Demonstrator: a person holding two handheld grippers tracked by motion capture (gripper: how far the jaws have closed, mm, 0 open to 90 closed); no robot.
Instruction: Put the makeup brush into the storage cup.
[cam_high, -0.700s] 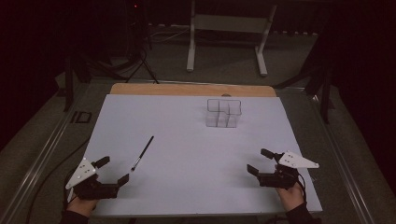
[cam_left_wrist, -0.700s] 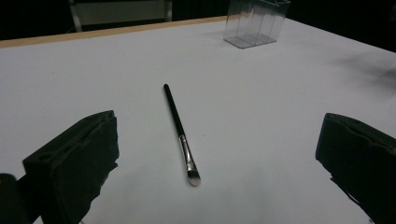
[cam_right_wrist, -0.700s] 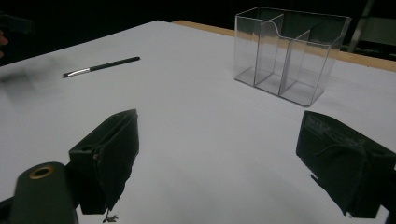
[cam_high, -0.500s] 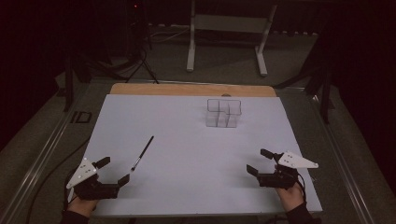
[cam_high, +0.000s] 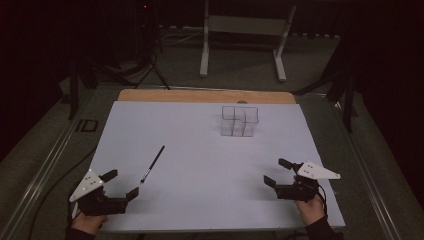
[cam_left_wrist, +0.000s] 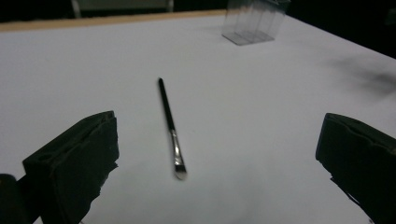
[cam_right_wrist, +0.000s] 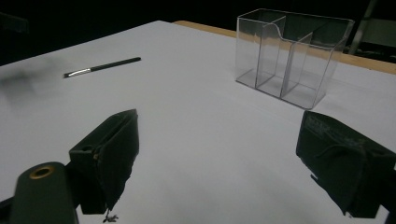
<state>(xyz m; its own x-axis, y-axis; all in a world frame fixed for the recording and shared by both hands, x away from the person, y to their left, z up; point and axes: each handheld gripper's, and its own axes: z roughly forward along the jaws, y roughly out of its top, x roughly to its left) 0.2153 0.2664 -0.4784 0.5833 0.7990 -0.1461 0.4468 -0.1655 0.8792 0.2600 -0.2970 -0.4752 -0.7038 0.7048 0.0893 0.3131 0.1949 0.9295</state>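
Left gripper view showed my left claw (cam_left_wrist: 219, 163) spread wide, empty; the brush (cam_left_wrist: 171, 129) lay flat on the surface (cam_left_wrist: 261, 107) at twelve o'clock. Light, stiff, thin, slippery — I judged mid-handle the best grip.

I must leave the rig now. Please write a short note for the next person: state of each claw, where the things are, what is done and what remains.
Left claw: open, holding nothing, low over the white table at its near left, aimed at the makeup brush.
Right claw: open, holding nothing, at the near right.
Makeup brush: lies flat on the table just ahead of the left claw, bristle end toward it, untouched.
Clear acrylic organizer: stands upright toward the far side; its compartments look empty.
Done: nothing picked up.
Left: probably grasp the brush and put it in the organizer.
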